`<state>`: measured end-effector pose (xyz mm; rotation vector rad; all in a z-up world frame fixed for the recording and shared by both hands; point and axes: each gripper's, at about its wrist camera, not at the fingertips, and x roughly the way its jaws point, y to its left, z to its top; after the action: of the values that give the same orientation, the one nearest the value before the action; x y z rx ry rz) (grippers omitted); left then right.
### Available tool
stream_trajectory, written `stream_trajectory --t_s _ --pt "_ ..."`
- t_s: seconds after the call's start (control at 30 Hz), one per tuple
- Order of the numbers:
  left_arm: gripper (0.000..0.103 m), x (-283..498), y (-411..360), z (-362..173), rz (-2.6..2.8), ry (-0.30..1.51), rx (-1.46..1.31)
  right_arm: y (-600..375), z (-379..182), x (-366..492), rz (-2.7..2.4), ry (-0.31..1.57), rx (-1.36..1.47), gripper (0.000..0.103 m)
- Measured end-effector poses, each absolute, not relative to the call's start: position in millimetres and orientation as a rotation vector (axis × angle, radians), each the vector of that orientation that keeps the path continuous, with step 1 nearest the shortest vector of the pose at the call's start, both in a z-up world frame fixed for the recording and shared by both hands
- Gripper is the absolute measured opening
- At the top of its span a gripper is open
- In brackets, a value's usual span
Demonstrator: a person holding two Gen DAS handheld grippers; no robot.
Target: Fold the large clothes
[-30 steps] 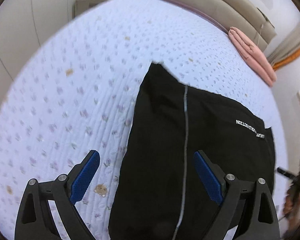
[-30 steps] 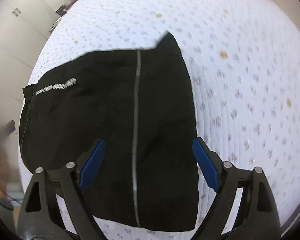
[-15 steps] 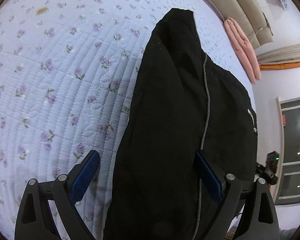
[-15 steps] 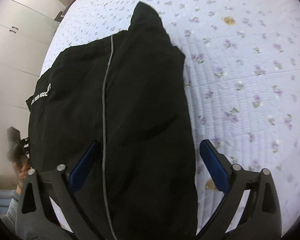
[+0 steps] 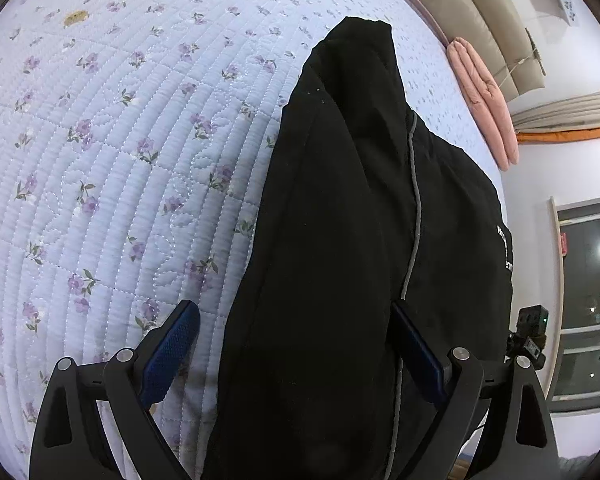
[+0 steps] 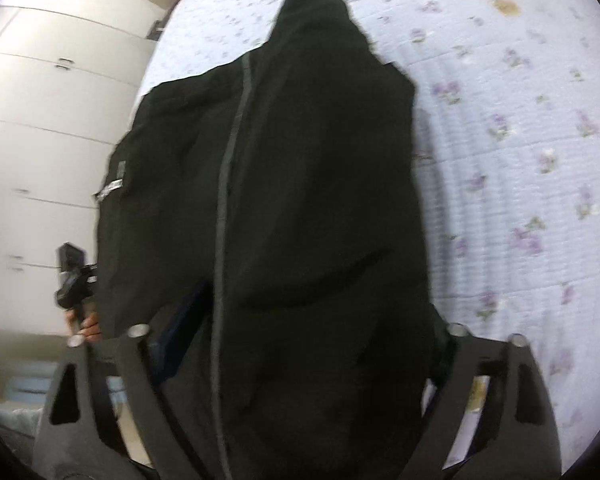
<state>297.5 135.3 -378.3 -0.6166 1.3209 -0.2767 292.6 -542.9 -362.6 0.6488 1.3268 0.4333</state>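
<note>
A: Two grippers in frame, both spread wide. Left gripper (image 5: pixel 296 356): blue pads (image 5: pixel 170 354) stand apart, with the black garment (image 5: pixel 360 240) running up between them from 6 o'clock towards 12 o'clock. The fabric covers part of the pad at 4 o'clock; the pad at 8 o'clock is bare, over the quilt. Nothing pinched.

B: And the right gripper (image 6: pixel 300 360)?

A: Its fingers (image 6: pixel 180 340) are released as well, held far apart. The garment (image 6: pixel 284 220) fills the gap and drapes over the fingertip at 4 o'clock, so that pad is hidden. This view is motion-blurred; whether cloth touches the pads I cannot tell.

B: Garment position?

A: Lying on the quilted bedspread (image 5: pixel 112 152), pale blue with small purple flowers. It is already doubled over, with a grey seam line (image 5: pixel 414 216) running lengthwise. Its far end narrows to a point at about 12 o'clock in both views. White lettering (image 5: pixel 505 246) sits on the edge at 3 o'clock in the left view, at 9 o'clock in the right view.

B: Surroundings?

A: Pink folded cloth (image 5: pixel 484 100) at 2 o'clock, at the far edge of the bed beside a beige headboard (image 5: pixel 460 4). Window (image 5: pixel 588 288) at 3 o'clock. Right view: white wardrobe doors (image 6: pixel 48 120) at 9 o'clock, and the other handheld unit (image 6: pixel 74 276) at 8 o'clock, gripped by a hand (image 6: pixel 88 326).
</note>
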Motion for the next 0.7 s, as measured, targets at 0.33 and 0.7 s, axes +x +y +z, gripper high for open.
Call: stream_trajectory --t_s 0.33,0.7 --pt "0.049 297 101 -360 -0.267 1.265 -0.559 -537 -370 301 0.507 1.298 0.671 0.072" --pt "0.022 265 76 -289 -0.307 1.094 -0.509 -537 -318 267 0.516 1.125 0.638 0.029"
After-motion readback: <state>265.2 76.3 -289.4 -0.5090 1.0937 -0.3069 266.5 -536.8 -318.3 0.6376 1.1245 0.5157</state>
